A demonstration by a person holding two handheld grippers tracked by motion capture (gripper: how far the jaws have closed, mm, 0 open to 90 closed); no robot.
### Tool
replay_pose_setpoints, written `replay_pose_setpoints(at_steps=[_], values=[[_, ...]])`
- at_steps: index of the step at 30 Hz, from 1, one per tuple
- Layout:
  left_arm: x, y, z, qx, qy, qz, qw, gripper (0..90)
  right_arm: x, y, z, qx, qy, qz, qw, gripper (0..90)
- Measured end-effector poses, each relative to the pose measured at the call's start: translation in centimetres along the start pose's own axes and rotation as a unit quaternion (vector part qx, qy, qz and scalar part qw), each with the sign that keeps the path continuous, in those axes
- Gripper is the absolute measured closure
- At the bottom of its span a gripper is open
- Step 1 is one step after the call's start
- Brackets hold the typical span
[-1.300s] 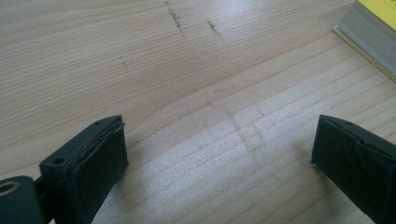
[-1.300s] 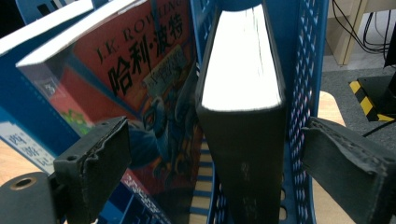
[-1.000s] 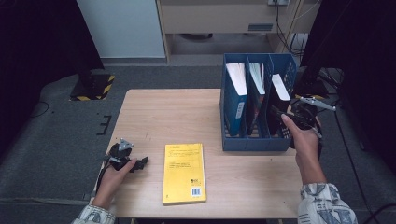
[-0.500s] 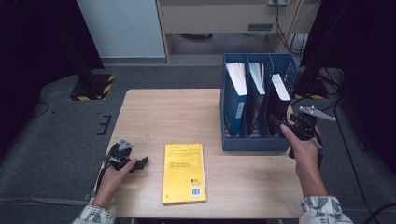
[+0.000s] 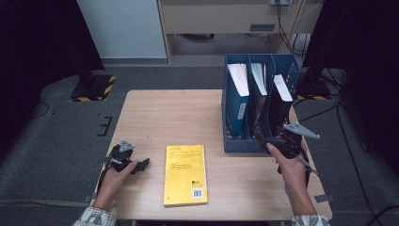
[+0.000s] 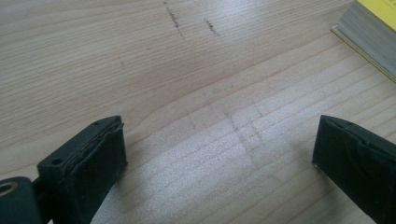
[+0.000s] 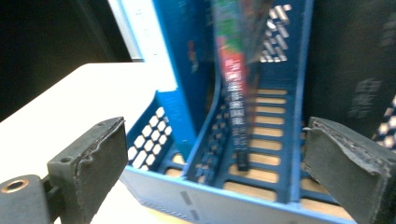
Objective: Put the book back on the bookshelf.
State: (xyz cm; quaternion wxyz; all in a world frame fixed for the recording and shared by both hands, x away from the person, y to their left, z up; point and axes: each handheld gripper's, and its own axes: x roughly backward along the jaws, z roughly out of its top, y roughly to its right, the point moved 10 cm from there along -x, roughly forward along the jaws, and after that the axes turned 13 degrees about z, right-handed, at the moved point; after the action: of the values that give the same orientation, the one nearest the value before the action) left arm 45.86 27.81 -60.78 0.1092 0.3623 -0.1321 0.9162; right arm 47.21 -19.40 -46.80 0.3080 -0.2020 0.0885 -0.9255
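Note:
A yellow book (image 5: 186,174) lies flat near the table's front edge; its corner (image 6: 369,28) shows in the left gripper view. A blue three-slot file rack (image 5: 229,117) stands at the right with a book upright in each slot. My left gripper (image 5: 141,165) rests low on the wood, left of the yellow book, open (image 6: 219,158) and holding nothing. My right gripper (image 5: 267,139) hovers at the rack's near right corner. It is open (image 7: 219,163) and faces the rack's front wall (image 7: 187,196) and a thin book (image 7: 236,93) in a slot.
The wooden table (image 5: 164,113) has bare room at the back left. A pale cabinet (image 5: 124,28) and a shelf unit stand beyond the far edge. Cables and dark stands (image 5: 324,70) crowd the floor to the right.
My right gripper has drawn back from the rack's right slot toward the near edge and a little left. The left gripper and the yellow book have not moved.

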Motion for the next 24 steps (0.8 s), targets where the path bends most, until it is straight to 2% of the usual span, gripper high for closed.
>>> replay_pose_setpoints(at_steps=[5,12,16,18,24], values=[[0.0,0.1,0.0,-0.001,-0.001,-0.001,1.0000,1.5,-0.3,-2.7,-0.7,0.027,-0.008,0.013,0.9995,7.4],[0.1,0.3,-0.1,-0.004,-0.001,-0.005,1.0000,0.0,-1.9,-7.0,-4.0,0.059,-0.041,0.042,0.9965,8.4],[0.1,0.4,-0.1,-0.004,-0.002,-0.005,1.0000,0.0,-3.4,-9.4,-5.8,0.095,-0.076,0.062,0.9907,8.4],[0.1,0.4,-0.1,-0.004,-0.002,-0.006,1.0000,0.0,-4.0,-10.4,-6.4,0.100,-0.084,0.073,0.9888,8.4],[0.1,0.5,-0.1,-0.006,-0.002,-0.008,1.0000,0.0,-5.0,-12.2,-7.4,0.110,-0.101,0.096,0.9842,9.7]])
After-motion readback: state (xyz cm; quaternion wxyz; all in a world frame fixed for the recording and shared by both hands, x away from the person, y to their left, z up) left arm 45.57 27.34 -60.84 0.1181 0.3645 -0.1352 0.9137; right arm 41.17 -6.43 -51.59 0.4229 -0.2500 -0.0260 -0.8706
